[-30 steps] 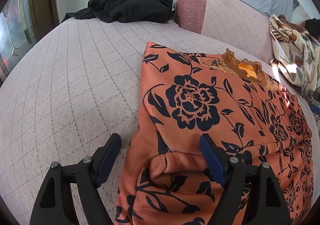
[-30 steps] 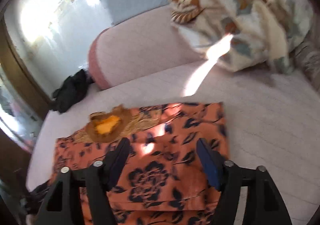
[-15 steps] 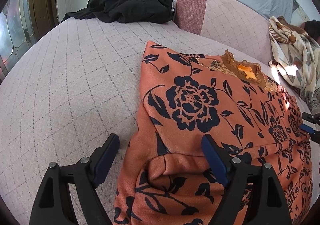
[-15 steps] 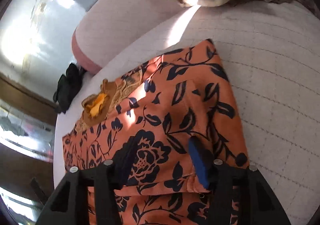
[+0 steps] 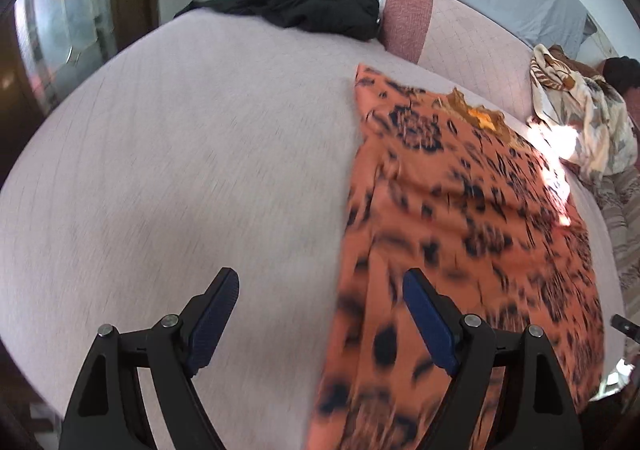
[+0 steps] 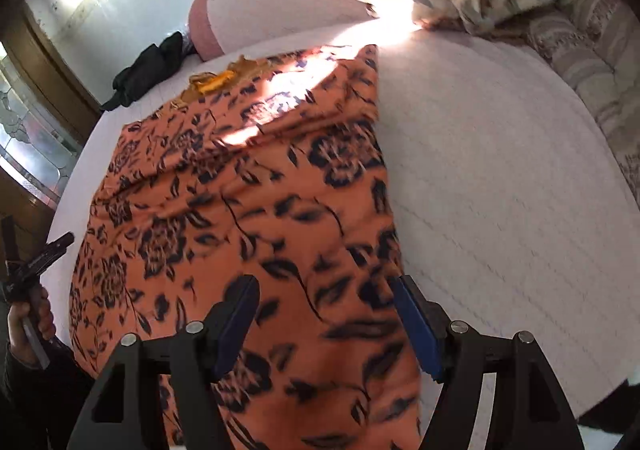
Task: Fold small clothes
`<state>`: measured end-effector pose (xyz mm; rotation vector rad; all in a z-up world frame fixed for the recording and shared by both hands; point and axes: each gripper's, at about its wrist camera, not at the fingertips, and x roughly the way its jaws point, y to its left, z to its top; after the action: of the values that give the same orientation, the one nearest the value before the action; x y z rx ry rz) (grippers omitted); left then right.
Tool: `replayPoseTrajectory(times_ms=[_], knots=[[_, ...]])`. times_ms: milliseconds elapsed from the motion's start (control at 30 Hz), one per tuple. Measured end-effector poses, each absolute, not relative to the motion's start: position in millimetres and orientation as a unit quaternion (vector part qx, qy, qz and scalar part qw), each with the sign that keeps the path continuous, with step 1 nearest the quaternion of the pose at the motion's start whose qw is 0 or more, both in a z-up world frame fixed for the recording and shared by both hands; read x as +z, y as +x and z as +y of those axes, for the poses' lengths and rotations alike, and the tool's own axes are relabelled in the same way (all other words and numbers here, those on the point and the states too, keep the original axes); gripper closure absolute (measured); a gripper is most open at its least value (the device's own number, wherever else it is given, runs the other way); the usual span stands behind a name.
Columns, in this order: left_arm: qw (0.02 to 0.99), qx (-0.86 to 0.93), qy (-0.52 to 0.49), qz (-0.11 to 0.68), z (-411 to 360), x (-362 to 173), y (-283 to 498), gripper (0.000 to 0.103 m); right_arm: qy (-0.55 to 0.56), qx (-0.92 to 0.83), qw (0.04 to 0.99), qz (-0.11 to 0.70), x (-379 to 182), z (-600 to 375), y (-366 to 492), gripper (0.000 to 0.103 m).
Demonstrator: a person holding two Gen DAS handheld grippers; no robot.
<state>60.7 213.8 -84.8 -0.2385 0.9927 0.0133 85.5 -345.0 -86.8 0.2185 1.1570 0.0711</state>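
Note:
An orange garment with a black flower print (image 5: 460, 218) lies flat on the pale pink quilted bed (image 5: 200, 154), its brown and yellow collar (image 5: 476, 114) at the far end. My left gripper (image 5: 320, 314) is open and empty, above the garment's near left edge. In the right wrist view the garment (image 6: 248, 194) fills the middle, with both sides folded in. My right gripper (image 6: 324, 318) is open and empty above its near right part. The left gripper (image 6: 36, 262) shows at that view's left edge.
A black pile of clothes (image 5: 304, 10) lies at the far end of the bed. A pink bolster (image 5: 408, 22) and a cream patterned blanket (image 5: 584, 122) lie along the far right. A dark wooden door with glass (image 6: 28, 122) stands at the left.
Both grippers have pulled back and risen from the garment, so more of it and of the bed shows. The left gripper has shifted left off the fabric edge.

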Motion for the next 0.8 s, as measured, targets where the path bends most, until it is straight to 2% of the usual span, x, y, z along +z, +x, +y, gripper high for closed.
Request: replayPoseTrajectory(times_ms=[233, 467, 667, 700, 800], knots=[[0.848, -0.008, -0.127, 0.515, 221, -103, -26, 0.019, 0.210, 0.042, 0.794, 0.568, -111, -400, 23, 0.030], [0.839, -0.006, -0.117, 0.532, 202, -111, -39, 0.019, 0.238, 0.080, 0.772, 0.584, -119, -402, 18, 0.029], [0.836, -0.026, -0.112, 0.536, 191, -113, -47, 0.020, 0.254, 0.117, 0.763, 0.582, -121, -395, 11, 0.031], [0.838, -0.023, -0.103, 0.536, 190, -114, -46, 0.022, 0.255, 0.118, 0.763, 0.583, -121, -396, 11, 0.035], [0.841, 0.004, -0.076, 0.535, 187, -115, -45, 0.041, 0.255, 0.104, 0.759, 0.590, -125, -398, 12, 0.048]])
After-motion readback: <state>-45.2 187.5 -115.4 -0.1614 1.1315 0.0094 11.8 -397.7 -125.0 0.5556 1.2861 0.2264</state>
